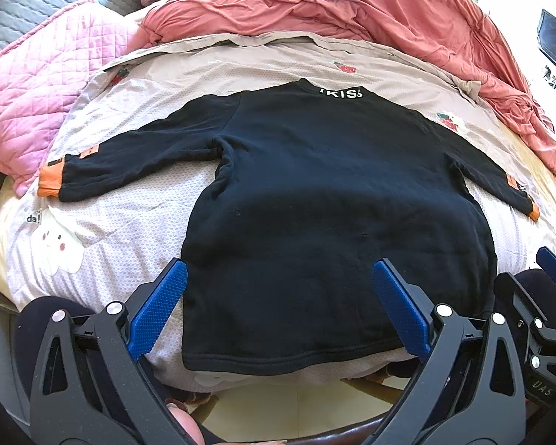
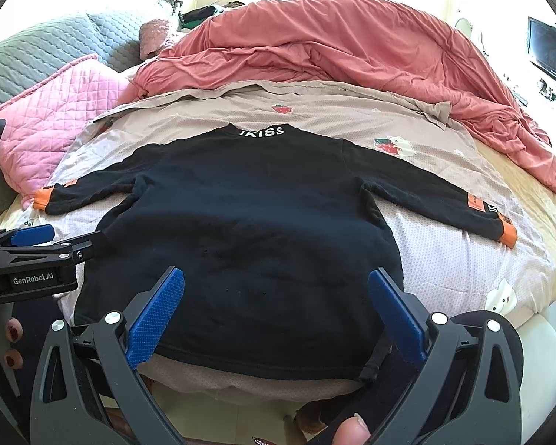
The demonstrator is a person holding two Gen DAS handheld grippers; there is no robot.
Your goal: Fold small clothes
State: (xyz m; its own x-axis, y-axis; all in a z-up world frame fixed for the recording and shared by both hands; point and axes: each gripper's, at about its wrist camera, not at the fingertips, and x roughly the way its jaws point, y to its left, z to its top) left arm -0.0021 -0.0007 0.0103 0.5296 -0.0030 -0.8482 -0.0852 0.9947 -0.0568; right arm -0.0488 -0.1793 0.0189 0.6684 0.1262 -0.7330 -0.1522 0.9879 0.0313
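Blue-padded jaws of the left hand-held gripper and right hand-held gripper gape, released, over the black sweatshirt's hem. Spread flat on the bed, it looks soft and limp; pinch the orange cuff beyond.

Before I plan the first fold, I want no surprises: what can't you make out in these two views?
- Sweater front: lies face down, both views.
- First letter of the collar print: cut off by the collar fold, both views.
- Sleeve patch text: too small, right wrist view.
- Hem under the right gripper: its fingers hide parts; the left gripper likewise.
- Bed beyond the red blanket: hidden.
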